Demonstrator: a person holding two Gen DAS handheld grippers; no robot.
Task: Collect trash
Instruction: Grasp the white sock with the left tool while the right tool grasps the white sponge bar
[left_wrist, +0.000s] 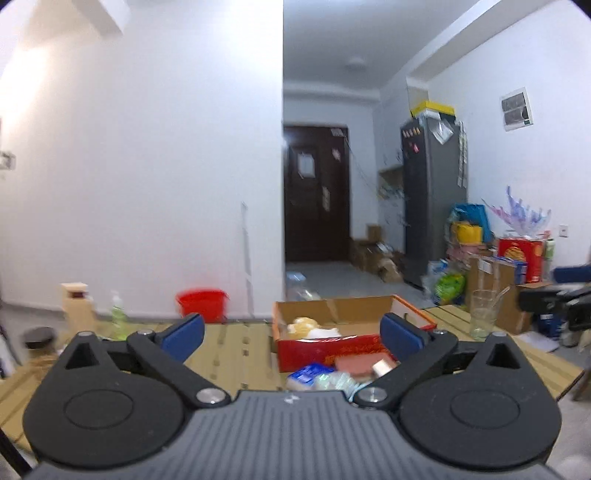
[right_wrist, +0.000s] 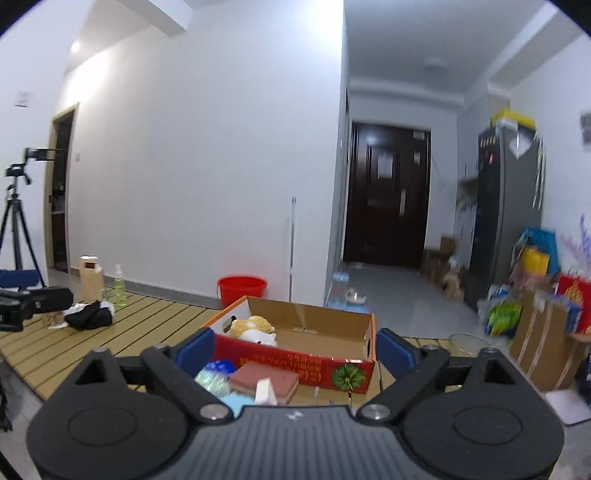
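A small heap of trash lies on the slatted wooden table (left_wrist: 236, 354) just in front of an open red cardboard box (left_wrist: 332, 349): a reddish-brown flat block (left_wrist: 356, 363), a small white carton (left_wrist: 382, 367), a blue-and-white wrapper (left_wrist: 308, 373) and some crinkled clear plastic (left_wrist: 332, 380). In the right wrist view the same heap sits against the near wall of the box, with the reddish-brown block (right_wrist: 264, 380) and white carton (right_wrist: 265, 391) on top and the shiny plastic (right_wrist: 210, 380) and blue wrapper (right_wrist: 219, 367) to its left.

The heap lies low between the fingers of both grippers, close to their bodies and short of the blue pads. The left gripper (left_wrist: 291, 332) has its jaws spread wide with nothing clamped between them; its pads touch none of the trash. The right gripper (right_wrist: 293, 349) is likewise spread wide and holds nothing; its blue pads stand on either side of the box's near wall without pressing on it.

Inside the box (right_wrist: 306, 332) lies a yellow-and-white plush toy (right_wrist: 253, 328). A clear drinking glass (left_wrist: 484, 314) stands on the table to the right of the box. Farther left on the table lie a black cloth (right_wrist: 90, 315), a green spray bottle (right_wrist: 119, 286) and a pale carton (right_wrist: 90, 278). A red bucket (right_wrist: 242, 290) stands on the floor beyond the table by the white wall.
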